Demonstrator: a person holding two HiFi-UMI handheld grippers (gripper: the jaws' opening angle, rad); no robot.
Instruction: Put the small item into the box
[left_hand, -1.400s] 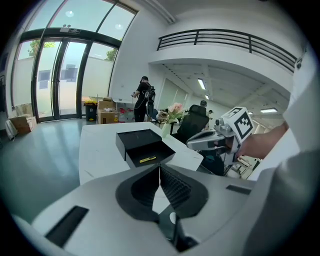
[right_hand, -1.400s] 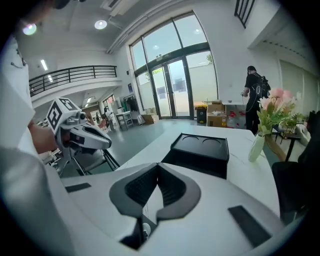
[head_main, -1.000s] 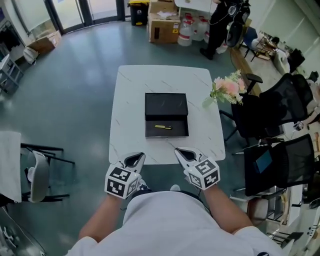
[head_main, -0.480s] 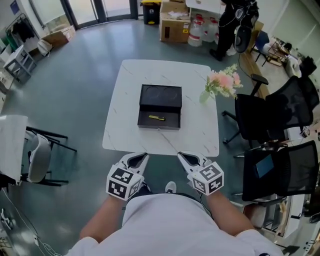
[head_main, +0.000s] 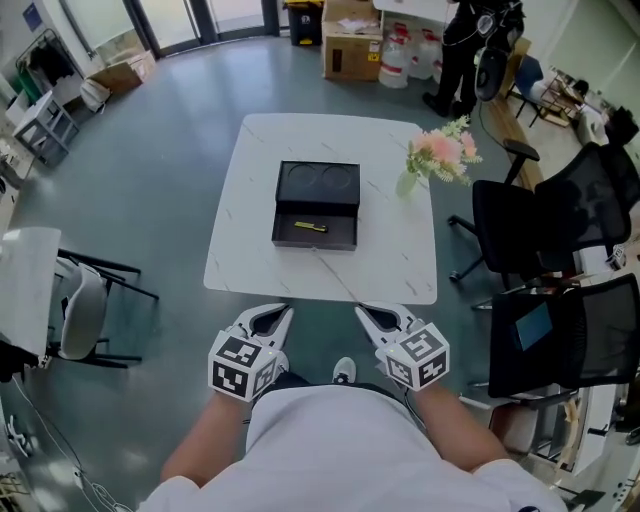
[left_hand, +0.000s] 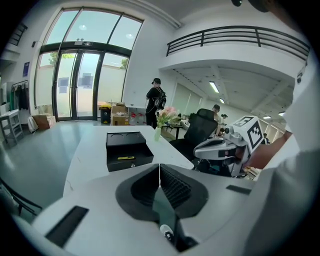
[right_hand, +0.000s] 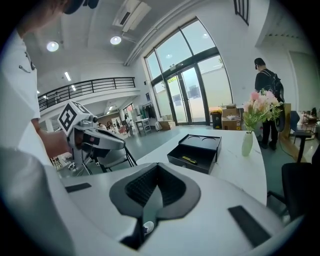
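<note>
We hold left gripper (head_main: 272, 318) and right gripper (head_main: 378, 318) clenched, empty, short of the table (head_main: 400, 250); small yellow item (head_main: 311, 227) lies in open black box (head_main: 318, 185): placing seemingly done, lid-closing perhaps next.

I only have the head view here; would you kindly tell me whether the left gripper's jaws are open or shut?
Observer: The left gripper has its jaws shut together, with nothing between them.
Operator: Thank you. And the right one?
Observer: The right gripper is also shut and empty.
Operator: Is the flower vase standing straight?
Observer: Yes, seen from the side the vase stands upright on the table, apart from the black box.
</note>
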